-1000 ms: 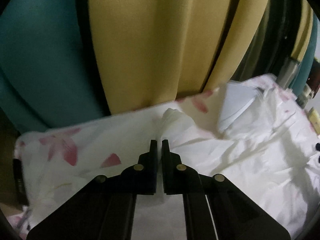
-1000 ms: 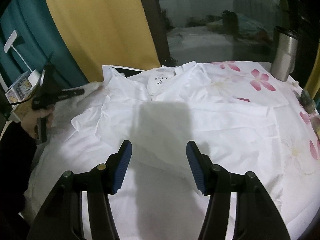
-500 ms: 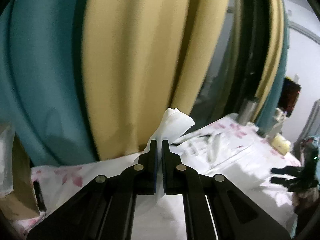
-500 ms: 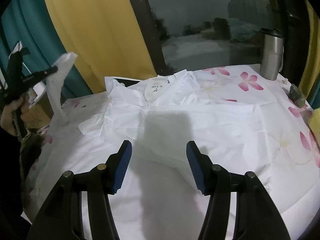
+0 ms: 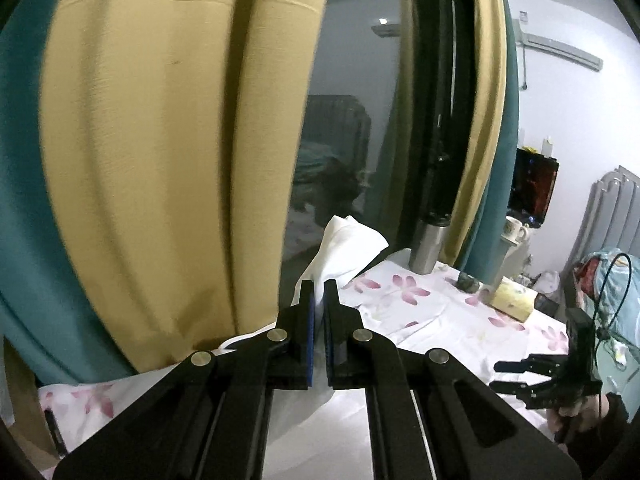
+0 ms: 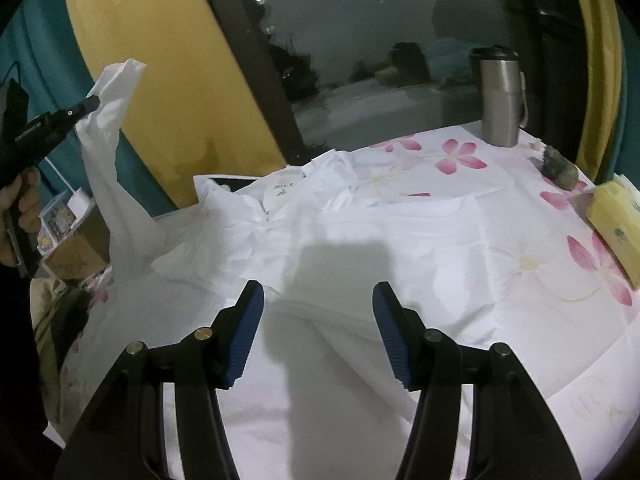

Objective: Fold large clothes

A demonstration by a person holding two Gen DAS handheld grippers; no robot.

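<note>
The left gripper [image 5: 319,286] was clenched tight on a sleeve of the big white shirt [image 6: 304,224]. The sleeve end [image 5: 348,246] stuck up past the two blue pads [image 5: 307,320]. In the right wrist view, that sleeve was lifted high in the air at the left, in front of the yellow curtain [image 6: 160,60] and the teal curtain [image 6: 32,52]. The rest of the white shirt lay spread flat on the tabletop, on a white cloth with pink flowers [image 6: 460,158]. Its collar and tag pointed toward the dark window [image 6: 360,60].

The right gripper [image 6: 318,294] hung over the middle of the shirt. Its jaws stood apart and held nothing. Its shadow fell on the white fabric below it.

A tall silver metal cup [image 6: 500,100] stood at the back of the tabletop, near the window. A small dark green lump [image 6: 558,168] sat to the right of it. A yellow pack [image 6: 616,220] lay at the right edge. A person's hand [image 6: 22,204] held the left gripper's handle at the far left.
</note>
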